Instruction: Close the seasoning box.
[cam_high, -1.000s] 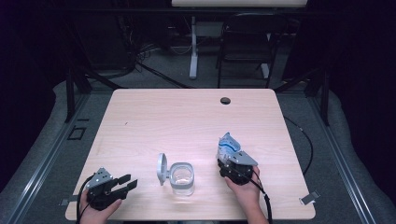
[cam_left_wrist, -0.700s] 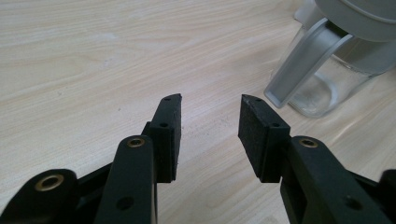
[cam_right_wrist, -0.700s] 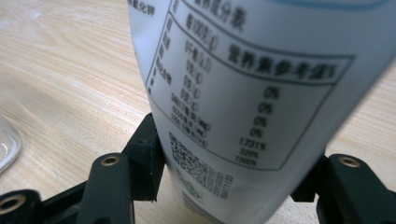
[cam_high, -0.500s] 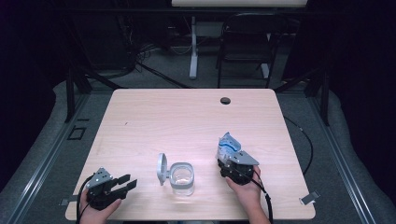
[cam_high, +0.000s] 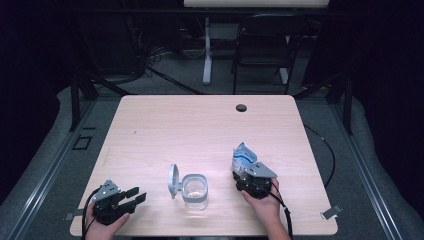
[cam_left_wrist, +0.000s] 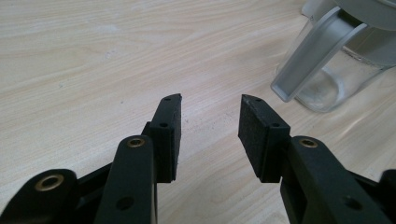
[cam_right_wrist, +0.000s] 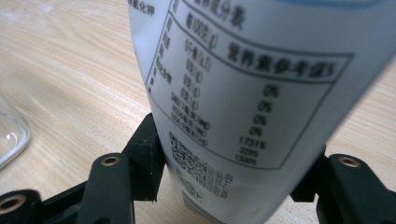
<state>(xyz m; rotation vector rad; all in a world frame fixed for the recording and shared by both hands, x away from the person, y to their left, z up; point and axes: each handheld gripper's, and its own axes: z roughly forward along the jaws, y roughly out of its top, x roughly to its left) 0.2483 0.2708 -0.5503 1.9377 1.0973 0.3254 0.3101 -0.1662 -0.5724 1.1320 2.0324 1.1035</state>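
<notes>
The pale wood-grain table (cam_high: 200, 130) lies mostly bare beyond the near edge, where everything crowds; a small dark round spot (cam_high: 241, 107) sits close to the far edge. The left gripper (cam_high: 131, 196) rests at the near left corner, its 2 jaws spread with bare wood between the flat black pads (cam_left_wrist: 254, 126), touching nothing. Just to its right stands a clear jar (cam_high: 194, 190), rounded-square, with a grey lid (cam_high: 173, 180) hinged upright on its left side. The right gripper (cam_high: 245, 175), near the near edge and apart from the jar, clamps a soft white-and-blue pouch (cam_high: 243, 157) printed with a label.
</notes>
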